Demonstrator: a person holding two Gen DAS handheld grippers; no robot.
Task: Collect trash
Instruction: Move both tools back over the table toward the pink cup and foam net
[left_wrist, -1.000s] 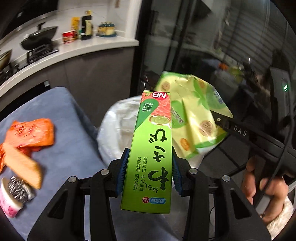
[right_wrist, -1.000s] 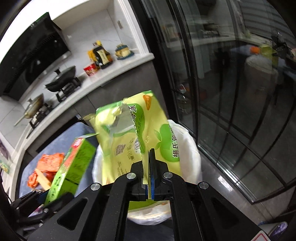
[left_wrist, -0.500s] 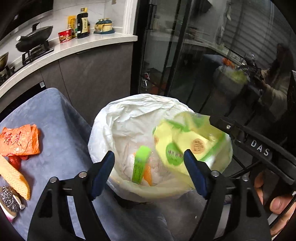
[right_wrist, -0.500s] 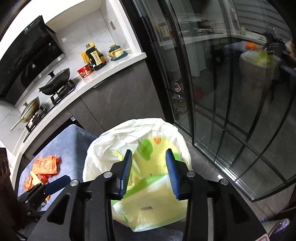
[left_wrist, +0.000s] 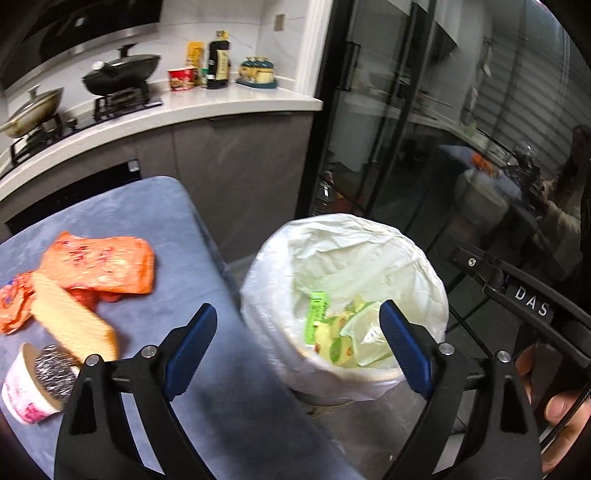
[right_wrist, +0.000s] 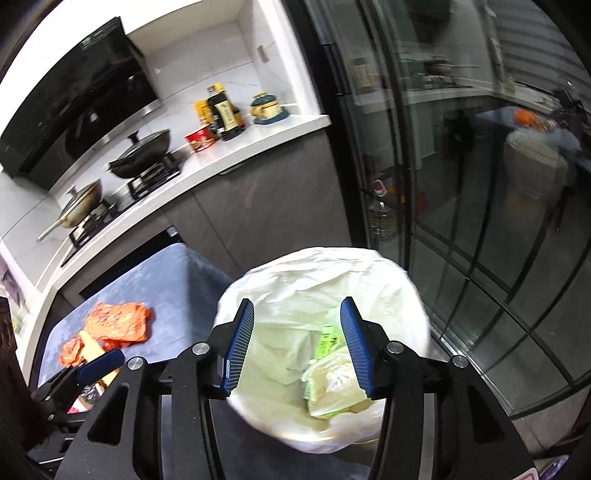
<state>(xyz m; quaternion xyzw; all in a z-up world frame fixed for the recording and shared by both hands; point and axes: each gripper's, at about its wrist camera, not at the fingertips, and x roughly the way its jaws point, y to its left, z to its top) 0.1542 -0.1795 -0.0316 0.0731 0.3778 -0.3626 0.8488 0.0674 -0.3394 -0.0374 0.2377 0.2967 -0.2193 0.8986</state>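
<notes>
Kitchen setting: white counter (left_wrist: 221, 103) along the back wall with a black wok (left_wrist: 122, 72) on a gas hob, a lidded pan (left_wrist: 31, 109), sauce bottles (left_wrist: 218, 61) and a red instant-noodle cup (left_wrist: 181, 78). Dark glass doors (right_wrist: 461, 166) stand to the right. Blue-grey cloth-covered table (left_wrist: 155, 218) in the foreground, with a bin beside its right edge.

Trash bin (left_wrist: 369, 251), lined with a white bag, sits just off the table's corner. Inside it lie a green carton (left_wrist: 317, 314) standing on end and a crumpled yellow-green wrapper (left_wrist: 351, 339) next to it.

Left gripper (left_wrist: 295, 343): blue-padded jaws wide apart, nothing between them, hovering over the bin's near rim and the table edge. Right gripper (right_wrist: 295, 343): jaws also spread, empty, directly above the bin mouth, with the carton (right_wrist: 328, 339) and wrapper (right_wrist: 336, 384) seen below between its fingers.

Left wrist view alone shows the remaining table litter clearly: an orange snack bag (left_wrist: 99, 266), a tan wafer-like block (left_wrist: 70, 325) lying across a smaller orange wrapper (left_wrist: 14, 306), and a tipped paper cup (left_wrist: 26, 387) holding what looks like a steel scouring pad (left_wrist: 55, 369), though blur makes that uncertain. Right wrist view shows that litter small and partly hidden behind the left gripper's finger (right_wrist: 99, 365), but it shows more of the glass doors and the range hood (right_wrist: 74, 96).
</notes>
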